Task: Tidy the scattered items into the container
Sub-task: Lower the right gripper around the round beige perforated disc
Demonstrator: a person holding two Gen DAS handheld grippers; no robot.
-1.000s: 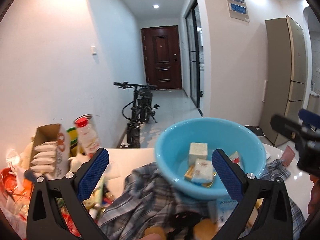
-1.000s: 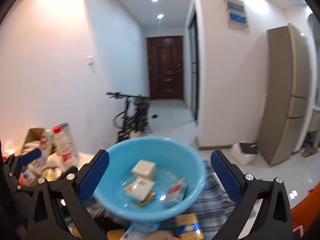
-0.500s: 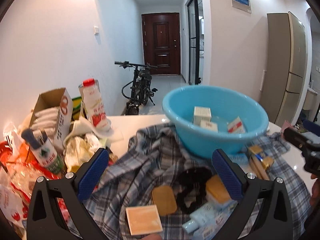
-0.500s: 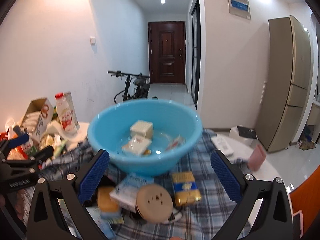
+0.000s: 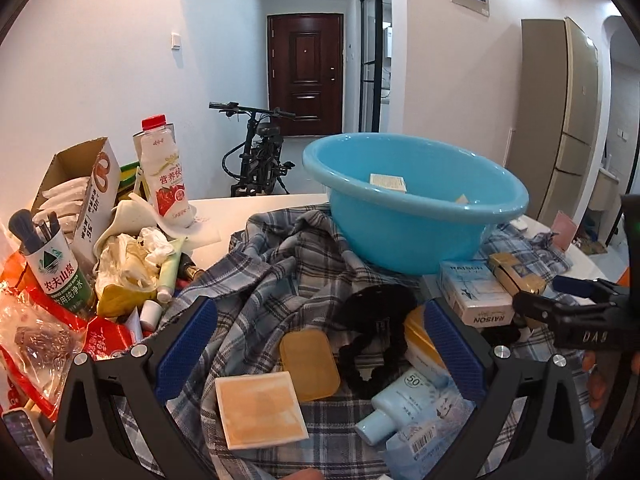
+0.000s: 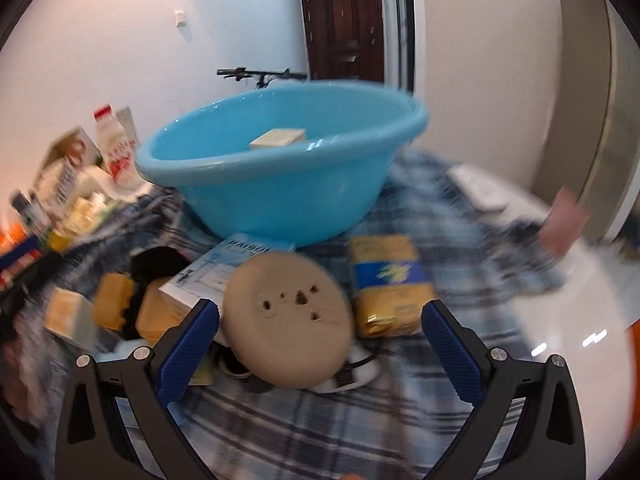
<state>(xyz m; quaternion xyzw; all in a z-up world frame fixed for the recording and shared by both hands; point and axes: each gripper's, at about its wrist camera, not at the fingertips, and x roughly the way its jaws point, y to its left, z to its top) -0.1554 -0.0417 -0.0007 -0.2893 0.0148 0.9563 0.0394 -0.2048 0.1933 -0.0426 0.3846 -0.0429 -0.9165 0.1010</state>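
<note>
A light blue basin (image 5: pixel 416 216) sits on a plaid cloth (image 5: pixel 272 280) and holds small boxes (image 5: pixel 387 182). My left gripper (image 5: pixel 320 340) is open and empty above a tan square box (image 5: pixel 260 408), a rounded tan case (image 5: pixel 309 360), a black hair tie (image 5: pixel 376 328) and a sunscreen tube (image 5: pixel 408 404). My right gripper (image 6: pixel 320 344) is open and empty, low over a round beige disc (image 6: pixel 288 320), with a yellow and blue packet (image 6: pixel 390 284) and a white box (image 6: pixel 224 272) in front of the basin (image 6: pixel 280 176). The right gripper also shows in the left wrist view (image 5: pixel 560 308).
At the left stand a red-capped milk bottle (image 5: pixel 166 168), an open carton (image 5: pixel 76 196), a cup of brushes (image 5: pixel 52 260), crumpled tissues (image 5: pixel 128 256) and red bags (image 5: pixel 36 340). A pink cup (image 5: pixel 564 230) stands at the table's right edge. A bicycle (image 5: pixel 260 152) is behind.
Both grippers have dropped and pulled back from over the basin toward the items on the cloth. The right wrist view is blurred from motion. Both stay open.
</note>
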